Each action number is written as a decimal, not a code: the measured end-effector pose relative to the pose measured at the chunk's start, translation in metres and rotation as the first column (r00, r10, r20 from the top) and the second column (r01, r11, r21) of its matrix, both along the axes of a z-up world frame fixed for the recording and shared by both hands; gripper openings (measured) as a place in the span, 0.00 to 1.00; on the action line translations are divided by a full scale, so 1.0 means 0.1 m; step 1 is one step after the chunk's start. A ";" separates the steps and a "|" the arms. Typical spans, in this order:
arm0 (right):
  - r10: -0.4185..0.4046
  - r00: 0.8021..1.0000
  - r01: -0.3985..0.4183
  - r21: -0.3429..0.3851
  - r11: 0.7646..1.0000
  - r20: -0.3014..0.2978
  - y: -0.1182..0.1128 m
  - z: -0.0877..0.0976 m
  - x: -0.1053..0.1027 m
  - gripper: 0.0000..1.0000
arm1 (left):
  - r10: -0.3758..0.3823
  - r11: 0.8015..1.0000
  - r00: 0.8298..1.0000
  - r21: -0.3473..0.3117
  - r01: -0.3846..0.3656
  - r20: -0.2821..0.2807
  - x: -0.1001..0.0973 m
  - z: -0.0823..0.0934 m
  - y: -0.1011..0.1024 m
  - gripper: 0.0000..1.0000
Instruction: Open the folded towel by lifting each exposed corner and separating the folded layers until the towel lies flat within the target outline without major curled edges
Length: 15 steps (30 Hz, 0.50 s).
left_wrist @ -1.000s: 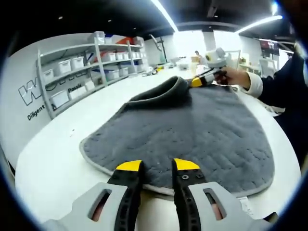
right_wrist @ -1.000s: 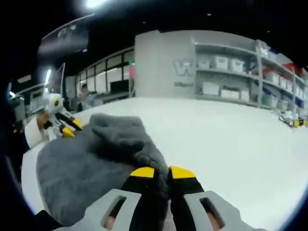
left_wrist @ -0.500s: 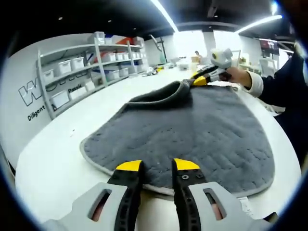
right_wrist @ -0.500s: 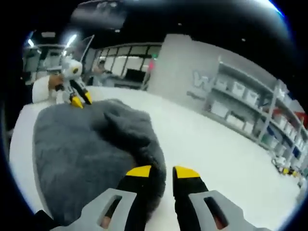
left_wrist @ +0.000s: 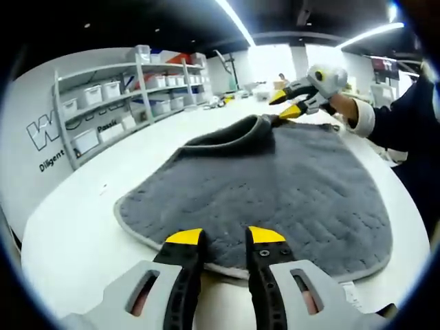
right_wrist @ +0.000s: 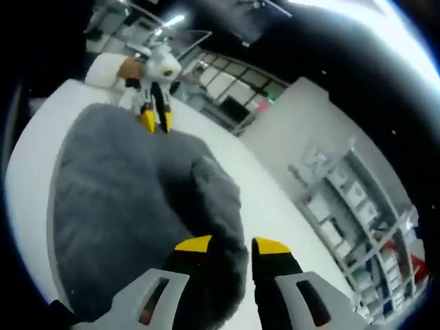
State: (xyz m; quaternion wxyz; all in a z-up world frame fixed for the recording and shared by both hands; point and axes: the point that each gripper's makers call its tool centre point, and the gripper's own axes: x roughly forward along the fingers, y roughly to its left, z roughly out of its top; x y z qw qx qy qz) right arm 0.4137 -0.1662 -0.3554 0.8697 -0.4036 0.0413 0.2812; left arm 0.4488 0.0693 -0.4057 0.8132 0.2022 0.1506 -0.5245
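Spanning both views, one white bench (left_wrist: pixel 75 227) carries everything you are working on; its top is matte and pale.

Room: a grey wall with lettering, one shelving unit (left_wrist: pixel 110 103) of several tiers holding white bins, and two long ceiling light strips in the left gripper view. The same shelving (right_wrist: pixel 344 206) shows in the right gripper view.

Item 1, count one: grey towel (left_wrist: pixel 275 185), lying mostly flat on the bench with a pale hem along its near edge. Its far corner is raised in a folded hump (left_wrist: pixel 240 130). In the right gripper view the towel (right_wrist: pixel 110 206) shows that hump running toward your right tool.

Item 2, count two: tools with yellow tips.
- Your left tool (left_wrist: pixel 225 237) sits over the near hem of the towel, jaws parted by a narrow gap, nothing between them.
- Your right tool (right_wrist: pixel 230 246) has its jaws apart by a small gap, with towel pile against the left jaw; whether it grips the cloth, you cannot tell. From the left gripper view the right tool (left_wrist: pixel 292 103) hovers just above the raised corner, jaws spread.
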 end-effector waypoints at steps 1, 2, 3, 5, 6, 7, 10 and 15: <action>0.003 1.000 -0.003 -0.005 1.000 0.000 0.02 -0.01 0.01 0.17 | 0.000 1.000 1.000 0.000 0.000 0.000 0.00 0.00 0.00 0.23; 0.007 1.000 -0.007 -0.011 1.000 -0.002 0.04 -0.02 0.02 0.17 | 0.000 1.000 1.000 0.001 0.000 0.000 0.00 0.00 0.00 0.23; 0.011 1.000 -0.011 -0.017 1.000 -0.002 0.06 -0.03 0.02 0.17 | 0.000 1.000 1.000 0.002 0.000 0.001 0.00 0.00 0.00 0.23; 0.020 1.000 -0.020 -0.027 0.999 0.000 0.11 -0.04 0.02 0.17 | 0.000 1.000 1.000 0.003 0.000 0.002 0.00 0.00 0.00 0.23; 0.024 1.000 -0.024 -0.031 0.999 -0.001 0.13 -0.05 0.03 0.17 | -0.001 1.000 1.000 0.004 0.001 0.003 0.00 0.00 0.00 0.23; 0.027 1.000 -0.027 -0.035 0.999 -0.003 0.15 -0.05 0.03 0.17 | -0.001 1.000 1.000 0.004 0.001 0.004 0.00 0.00 0.00 0.23; 0.034 0.999 -0.034 -0.055 0.998 -0.006 0.20 -0.08 0.05 0.16 | -0.001 1.000 1.000 0.006 0.001 0.006 0.00 0.00 0.00 0.23; 0.071 0.997 -0.072 -0.058 0.996 -0.017 0.37 -0.10 0.05 0.14 | -0.003 1.000 1.000 0.006 0.003 0.008 0.00 0.00 0.00 0.23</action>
